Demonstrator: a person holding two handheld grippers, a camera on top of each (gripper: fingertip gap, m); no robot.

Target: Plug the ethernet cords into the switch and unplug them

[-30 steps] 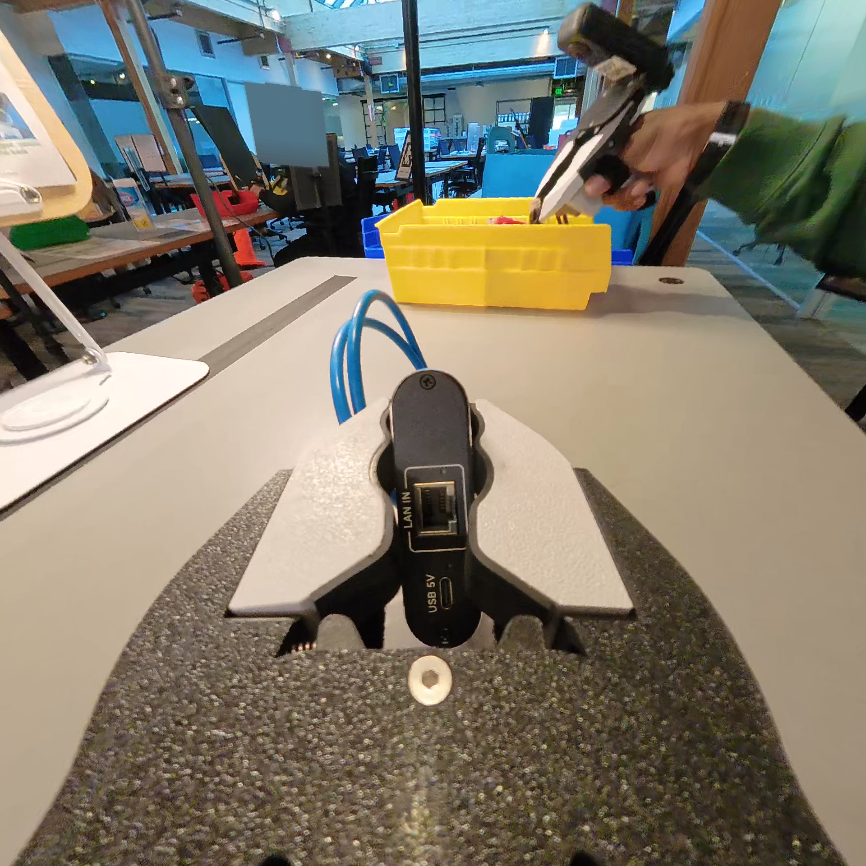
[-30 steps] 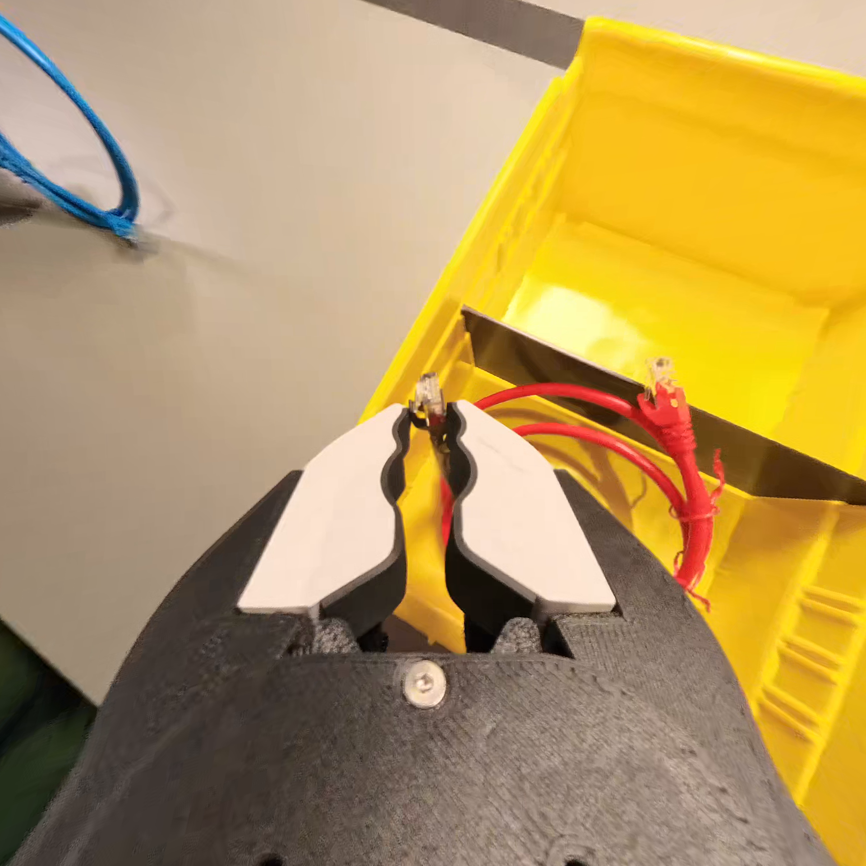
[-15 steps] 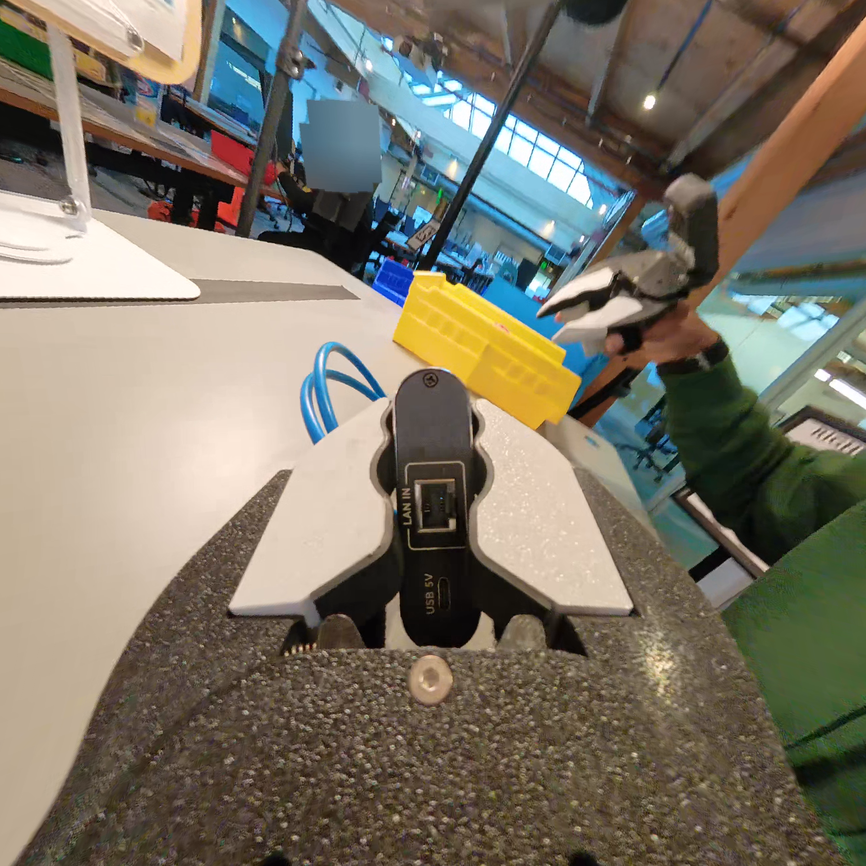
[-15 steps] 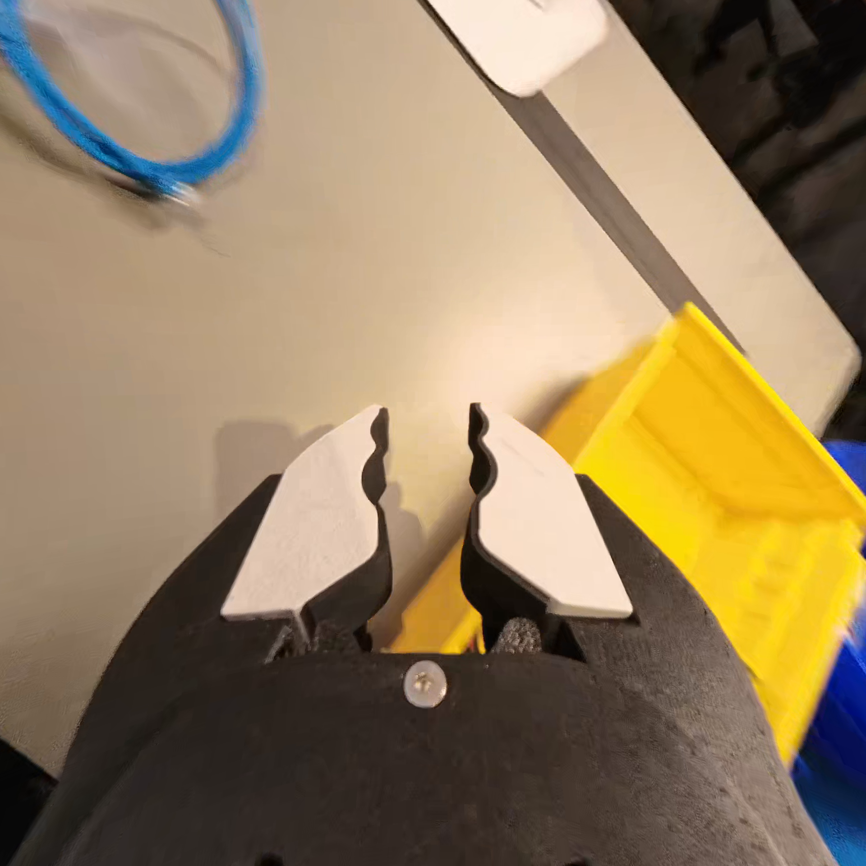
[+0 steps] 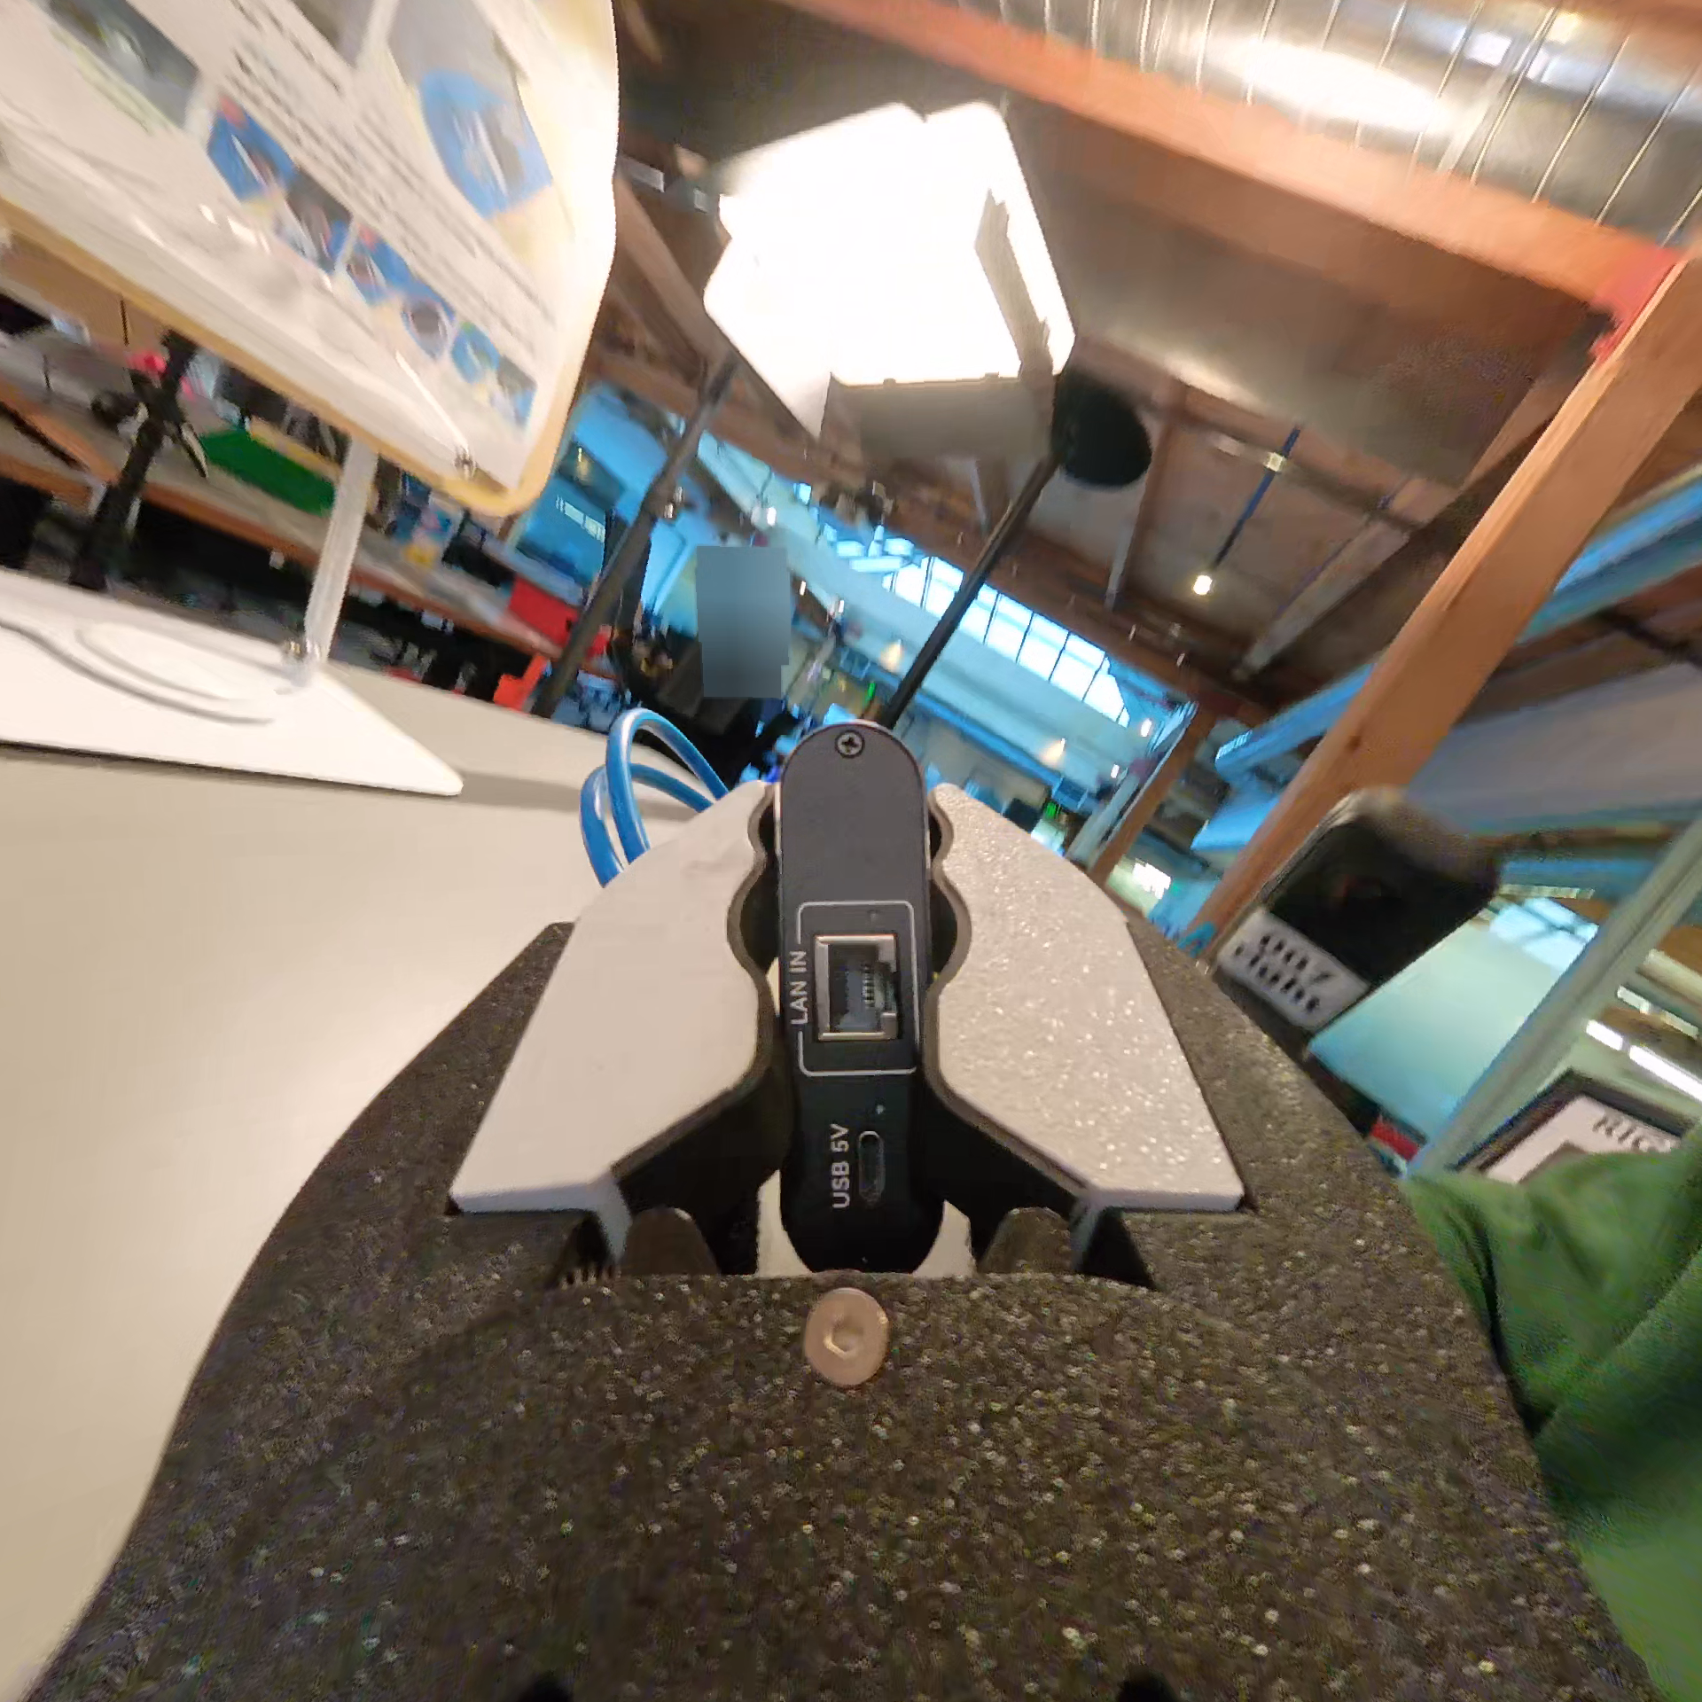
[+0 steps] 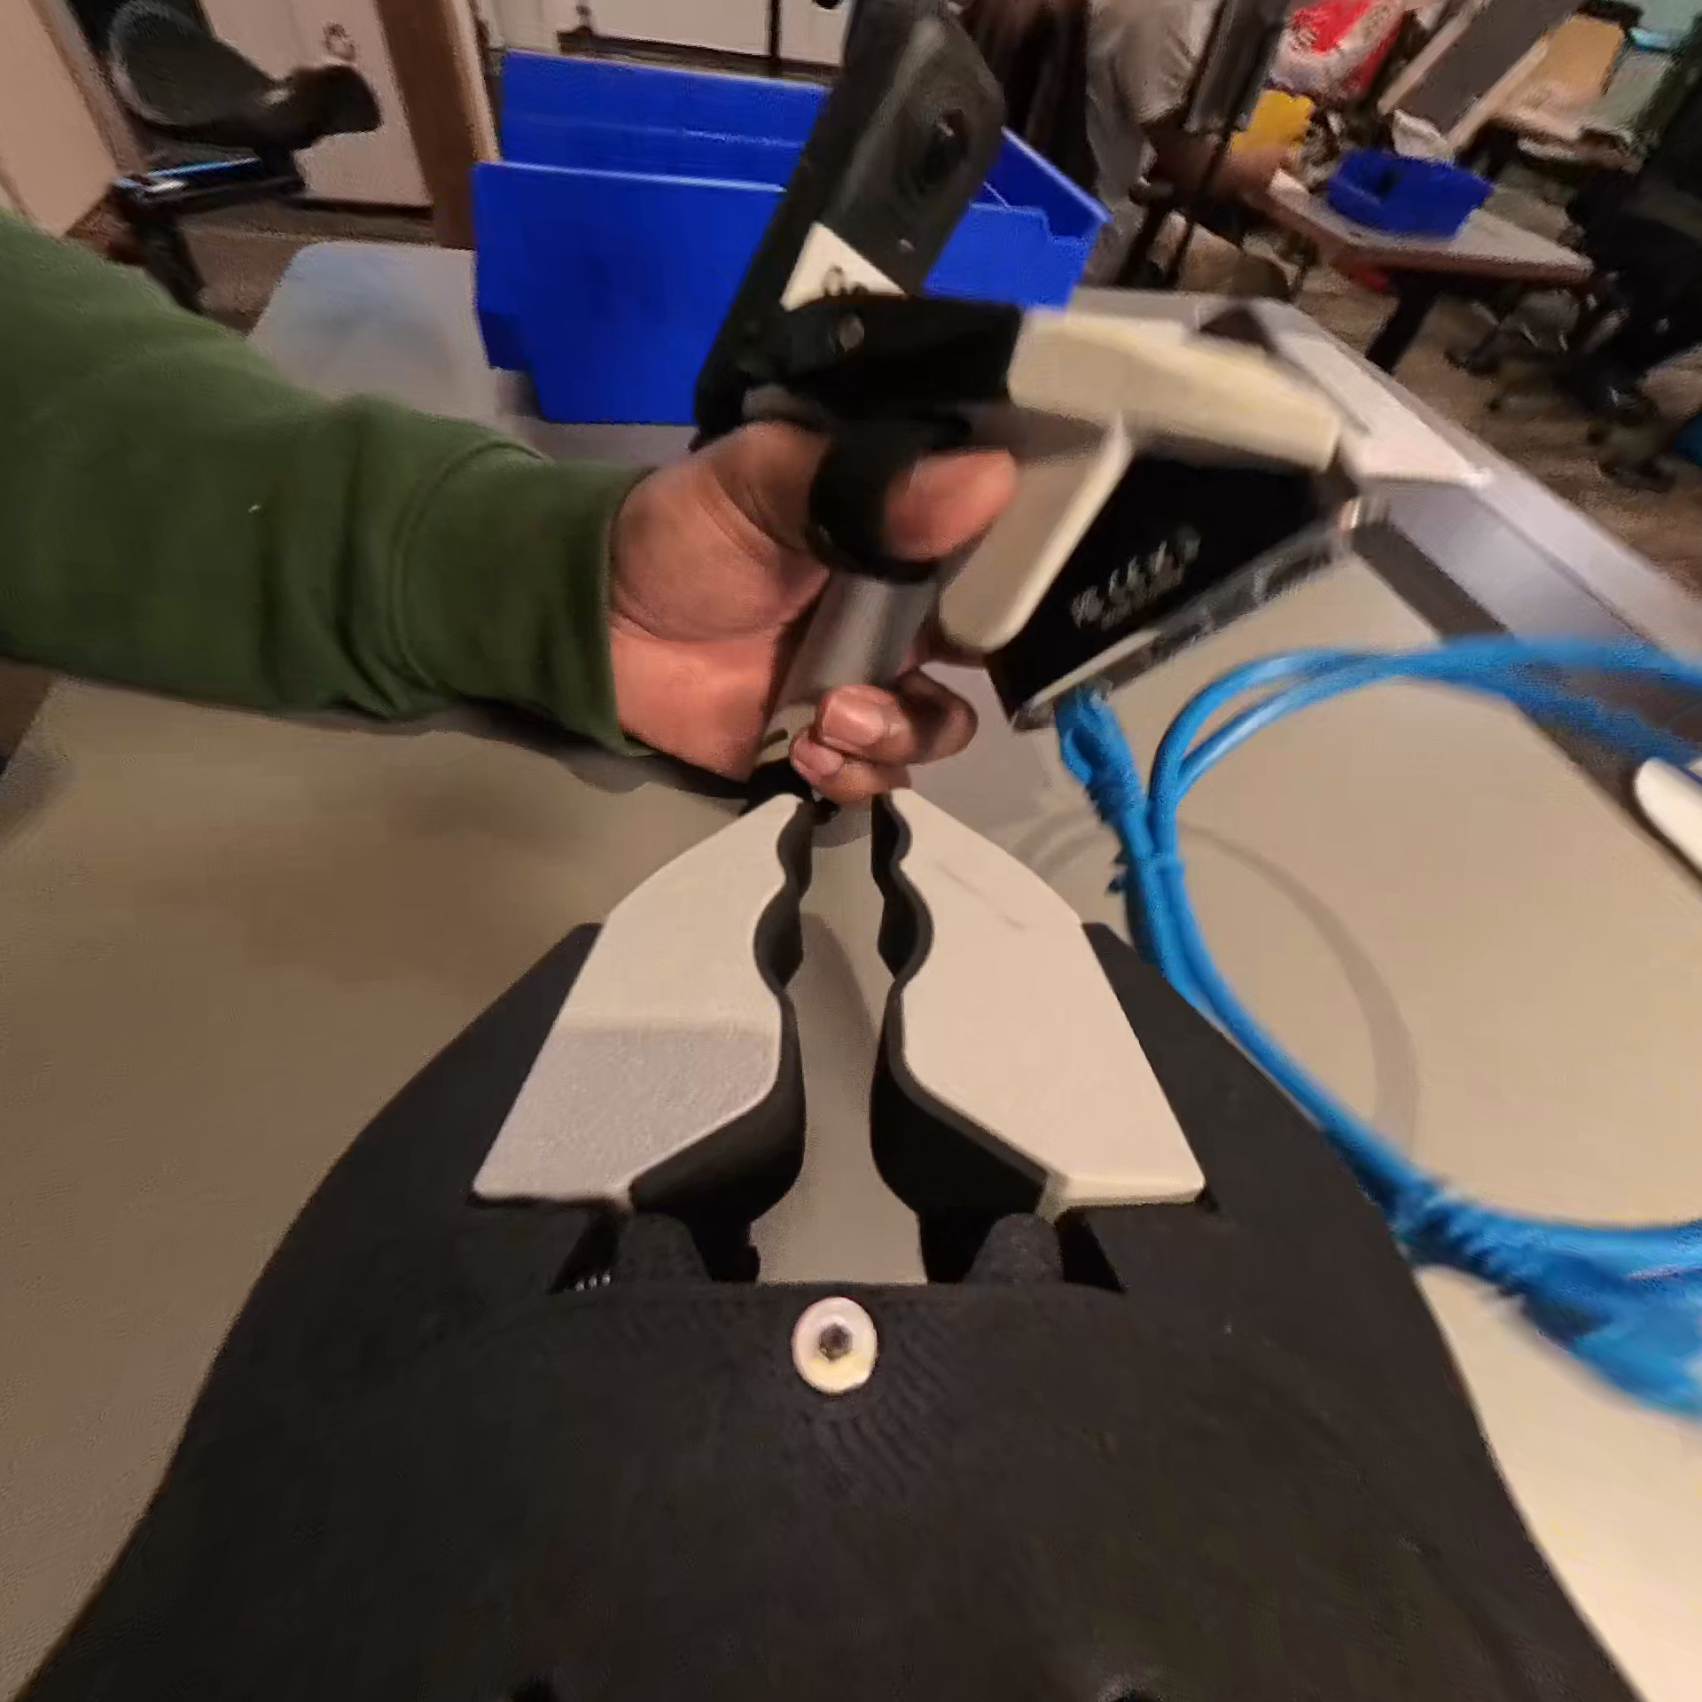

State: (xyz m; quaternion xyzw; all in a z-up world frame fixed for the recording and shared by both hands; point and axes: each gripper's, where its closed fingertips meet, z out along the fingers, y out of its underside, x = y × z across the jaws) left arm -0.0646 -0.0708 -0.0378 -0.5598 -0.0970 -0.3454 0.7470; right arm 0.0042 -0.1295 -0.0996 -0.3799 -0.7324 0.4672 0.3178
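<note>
My left gripper (image 5: 852,801) is shut on a black switch (image 5: 852,921) and holds it upright above the table, with its empty network port facing the camera. A blue ethernet cord (image 5: 617,801) loops behind it. In the right wrist view the left gripper (image 6: 1151,442) holds the switch (image 6: 1151,571) tilted, and the blue cord (image 6: 1151,829) hangs from its lower end in loops. My right gripper (image 6: 840,815) is open and empty, pointing at the hand that holds the left gripper. No red cord is in view.
The grey table (image 6: 276,967) lies below both grippers. A white sign stand base (image 5: 184,700) sits at its left, with its poster above. Blue bins (image 6: 645,276) stand past the far edge. A green sleeve (image 5: 1584,1289) is at the right.
My right gripper let go of the red cord in the yellow bin, opened and swung round to face the left gripper. My left gripper tilted upward with the switch.
</note>
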